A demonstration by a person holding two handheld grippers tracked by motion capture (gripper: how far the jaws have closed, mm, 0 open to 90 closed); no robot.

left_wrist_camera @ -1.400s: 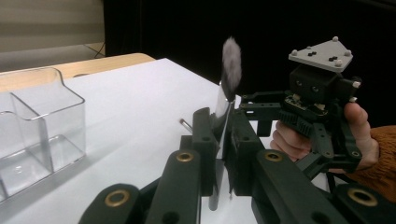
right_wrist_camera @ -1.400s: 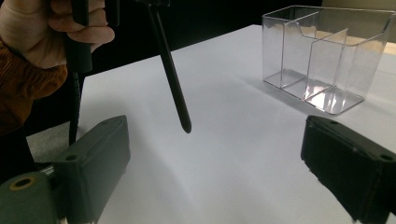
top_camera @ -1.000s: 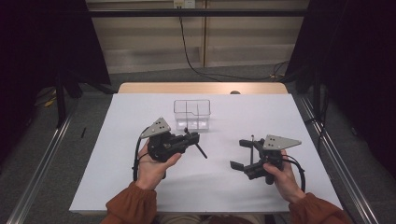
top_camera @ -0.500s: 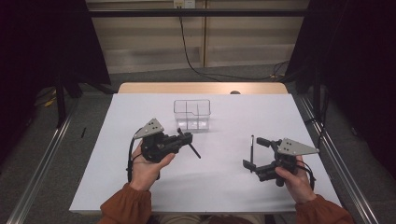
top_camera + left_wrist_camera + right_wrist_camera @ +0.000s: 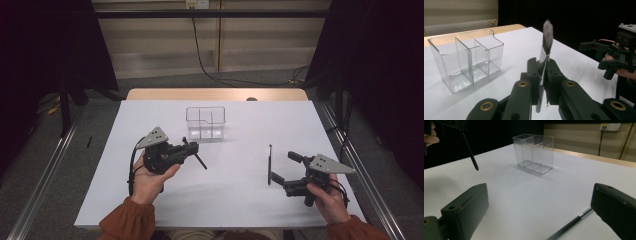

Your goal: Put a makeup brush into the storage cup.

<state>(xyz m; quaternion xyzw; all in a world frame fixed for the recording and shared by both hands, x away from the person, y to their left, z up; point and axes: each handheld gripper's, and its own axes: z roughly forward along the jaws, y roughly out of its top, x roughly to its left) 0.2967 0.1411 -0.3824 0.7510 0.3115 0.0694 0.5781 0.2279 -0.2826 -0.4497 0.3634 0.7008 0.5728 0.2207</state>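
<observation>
rust-orange sleeves cover both forearms. each gripper (image 5: 189, 148) (image 5: 285, 168) is black, topped by a grey three-cornered plate, with brass-ringed pivots. a black cable trails from each.

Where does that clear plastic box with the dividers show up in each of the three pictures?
High view: the clear box stands at the middle, toward the far side of the white table.
Left gripper view: the box is at the left, beyond the left gripper, whose jaws are shut on a makeup brush.
Right gripper view: the box is at the upper middle.
Shared landmark: the wooden table edge behind the box.
</observation>
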